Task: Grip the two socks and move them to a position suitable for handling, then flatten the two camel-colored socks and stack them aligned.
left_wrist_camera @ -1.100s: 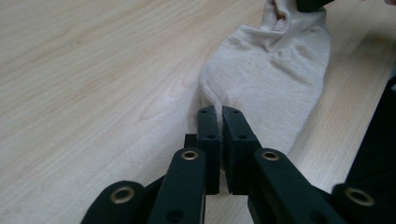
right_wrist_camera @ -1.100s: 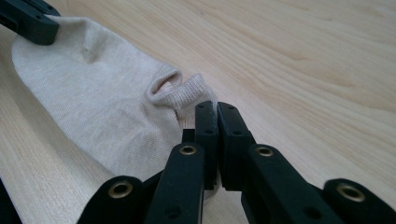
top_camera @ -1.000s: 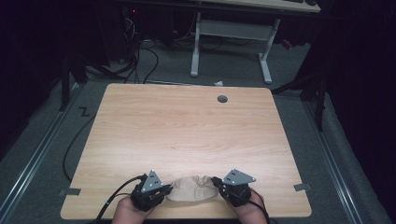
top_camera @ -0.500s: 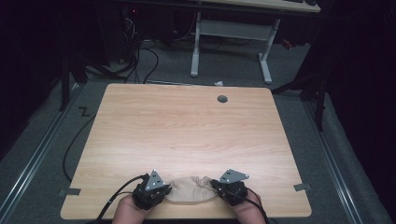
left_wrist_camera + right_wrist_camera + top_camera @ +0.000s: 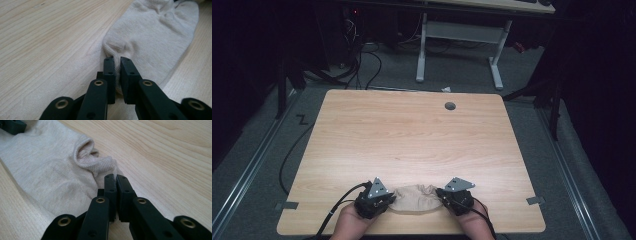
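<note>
I hold a beige sock (image 5: 414,198) flat at the table's (image 5: 412,135) near edge, left tool (image 5: 117,60) just easing its pinch on one end, right tool (image 5: 116,177) clenched on the cuff; I'd keep it taut, moving both evenly.

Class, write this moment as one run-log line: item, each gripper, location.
item: beige sock flat | left gripper: jaws just easing open, sock edge between them | right gripper: shut on sock | location: near table edge
</note>
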Tool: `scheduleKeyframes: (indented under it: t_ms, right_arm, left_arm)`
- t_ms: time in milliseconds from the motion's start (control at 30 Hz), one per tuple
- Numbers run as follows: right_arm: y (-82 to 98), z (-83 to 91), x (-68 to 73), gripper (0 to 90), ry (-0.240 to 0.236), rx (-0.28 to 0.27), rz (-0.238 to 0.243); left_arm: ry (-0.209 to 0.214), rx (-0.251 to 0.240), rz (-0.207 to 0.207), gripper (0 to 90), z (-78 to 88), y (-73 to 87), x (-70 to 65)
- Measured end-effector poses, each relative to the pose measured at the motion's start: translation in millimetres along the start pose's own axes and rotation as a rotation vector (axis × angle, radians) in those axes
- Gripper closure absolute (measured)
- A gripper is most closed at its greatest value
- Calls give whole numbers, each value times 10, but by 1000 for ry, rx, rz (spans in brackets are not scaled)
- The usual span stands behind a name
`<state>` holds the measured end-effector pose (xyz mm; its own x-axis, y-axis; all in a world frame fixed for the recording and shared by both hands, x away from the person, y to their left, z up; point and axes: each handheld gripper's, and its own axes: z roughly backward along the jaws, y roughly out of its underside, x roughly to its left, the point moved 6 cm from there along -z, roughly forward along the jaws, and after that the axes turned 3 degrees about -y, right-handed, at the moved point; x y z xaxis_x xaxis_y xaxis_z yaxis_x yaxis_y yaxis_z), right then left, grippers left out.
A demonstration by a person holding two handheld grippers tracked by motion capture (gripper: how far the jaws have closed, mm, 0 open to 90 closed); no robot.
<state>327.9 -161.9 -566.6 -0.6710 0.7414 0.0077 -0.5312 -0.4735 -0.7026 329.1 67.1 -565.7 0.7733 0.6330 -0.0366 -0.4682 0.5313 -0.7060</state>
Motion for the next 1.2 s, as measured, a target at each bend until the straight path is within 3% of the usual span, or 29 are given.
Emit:
scheduleKeyframes:
  t_ms: [133, 200, 267, 433, 567, 800, 867, 900, 933, 1067, 1200]
  right_arm:
    - [-27, -28, -22, 875, 10, -1, -3]
    - [-50, -55, -41, 876, 18, -6, -9]
    - [-71, -80, -54, 876, 26, -9, -15]
    - [-130, -149, -82, 876, 43, -19, -24]
    - [-202, -226, -110, 875, 27, -23, -43]
    - [-356, -370, -200, 875, 60, -15, -27]
    - [-405, -425, -239, 870, 53, -20, -46]
    - [-424, -443, -255, 848, 49, -21, -57]
    - [-454, -456, -293, 735, 51, -27, -79]
    - [-477, -378, -327, 716, 50, -68, -100]
    - [-503, -112, -413, 679, 90, -173, -110]
  left_arm:
    - [-14, -11, -2, 831, -33, -29, 39]
    - [1, -37, 69, 831, -63, -46, 30]
    - [-3, -43, 79, 831, -76, -55, 65]
    - [-17, -41, 61, 832, -88, -66, 163]
    - [-46, -28, 33, 831, -112, -102, 290]
    - [-95, -48, 46, 831, -245, -232, 511]
    - [-96, -50, 73, 825, -274, -263, 577]
    - [-116, -44, 78, 800, -272, -277, 602]
    - [-128, -50, 87, 697, -258, -289, 624]
    - [-128, -140, 134, 623, -56, -366, 709]
    - [-156, -215, 146, 562, 243, -380, 815]
